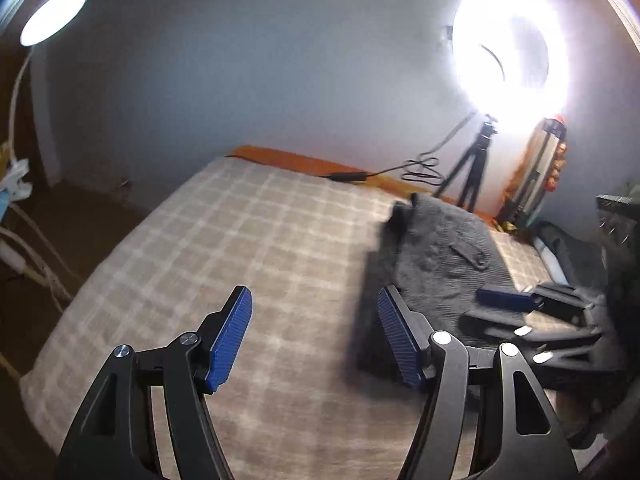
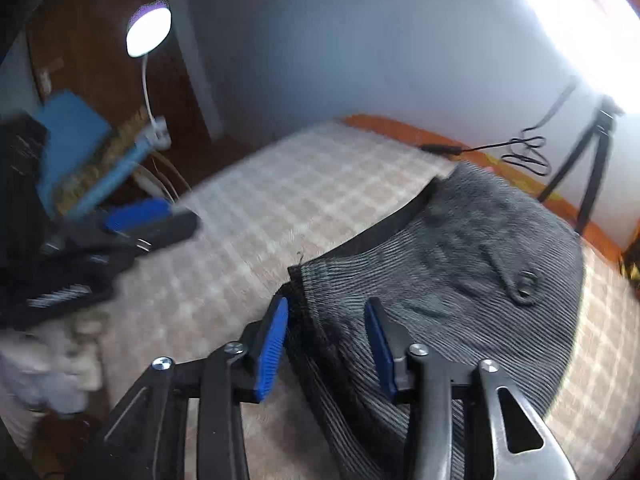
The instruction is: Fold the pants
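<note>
Checked cloth covers the bed (image 1: 200,248) you are working on, and a bright ring light (image 1: 510,50) on a tripod (image 1: 468,172) stands at the far right by the wall, so you can see the cloth well. A small lamp (image 1: 52,14) glows at the far left.

Your pants (image 2: 460,264) are dark grey with thin ribs. They lie on the right side of the bed, flat enough to fold, with a button tab (image 2: 524,284) showing on top and the black waistband running along their left edge.

Your right gripper (image 2: 326,344) hangs just over the near left edge of the pants. Its blue fingers are apart, one on each side of that edge, and nothing is pinched yet. That looks like a good spot to grab the corner.

Your left gripper (image 1: 314,336) is over the bare checked cloth, just left of the pants. Its fingers are wide apart too and hold nothing. It probably needs to come over to the pants so both hands can lift one side and lay it across the other.
</note>
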`<state>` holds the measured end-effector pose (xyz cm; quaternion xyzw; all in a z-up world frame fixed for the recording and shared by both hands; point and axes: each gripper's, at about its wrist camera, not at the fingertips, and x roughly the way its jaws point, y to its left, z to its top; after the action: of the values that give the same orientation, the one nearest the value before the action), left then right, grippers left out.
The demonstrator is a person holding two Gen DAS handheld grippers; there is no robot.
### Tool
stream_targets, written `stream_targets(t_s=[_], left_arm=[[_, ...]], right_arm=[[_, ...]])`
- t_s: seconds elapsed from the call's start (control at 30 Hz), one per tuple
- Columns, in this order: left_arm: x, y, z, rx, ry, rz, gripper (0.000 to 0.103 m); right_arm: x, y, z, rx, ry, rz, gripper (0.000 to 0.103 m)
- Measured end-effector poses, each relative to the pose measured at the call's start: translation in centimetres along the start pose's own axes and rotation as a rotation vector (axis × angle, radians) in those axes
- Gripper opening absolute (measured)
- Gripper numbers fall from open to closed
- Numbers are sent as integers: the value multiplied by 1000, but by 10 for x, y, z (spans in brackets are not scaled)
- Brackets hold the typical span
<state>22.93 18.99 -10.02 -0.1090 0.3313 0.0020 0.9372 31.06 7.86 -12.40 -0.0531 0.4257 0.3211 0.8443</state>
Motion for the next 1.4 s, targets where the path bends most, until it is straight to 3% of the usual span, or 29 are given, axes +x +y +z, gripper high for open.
stream_targets(t_s=[0.03, 0.1, 0.2, 0.33, 0.47, 0.57, 0.7, 0.8, 1.0, 1.13, 1.27, 1.4], left_arm=[[3, -7, 1, 16, 7, -14, 65], [12, -25, 3, 43, 30, -49, 65], [27, -47, 5, 75, 49, -72, 65], [54, -70, 6, 120, 82, -44, 65], [81, -66, -3, 120, 153, 2, 65], [95, -50, -13, 72, 202, 26, 66], [102, -36, -19, 17, 219, 7, 75], [96, -30, -14, -16, 228, -5, 73], [72, -6, -10, -249, 326, -160, 75], [73, -3, -22, -355, 402, -204, 78], [89, -9, -37, -446, 458, -231, 78], [91, -20, -37, -455, 407, -209, 80]], right_arm=[[-12, -9, -2, 28, -27, -4, 59], [-31, -30, -6, 85, -67, -18, 65], [-47, -66, -11, 161, -89, -67, 65], [-53, -104, -13, 238, -85, -95, 66], [-56, -136, -10, 290, -76, -103, 73], [-48, -156, -9, 321, -59, -95, 78], [-31, -185, -10, 401, -35, -58, 79], [-18, -205, -13, 470, -14, -15, 81], [-1, -234, -24, 575, 14, 107, 83], [8, -245, -31, 632, 16, 201, 84], [18, -249, -39, 664, 25, 236, 85], [19, -251, -43, 683, -5, 257, 85]])
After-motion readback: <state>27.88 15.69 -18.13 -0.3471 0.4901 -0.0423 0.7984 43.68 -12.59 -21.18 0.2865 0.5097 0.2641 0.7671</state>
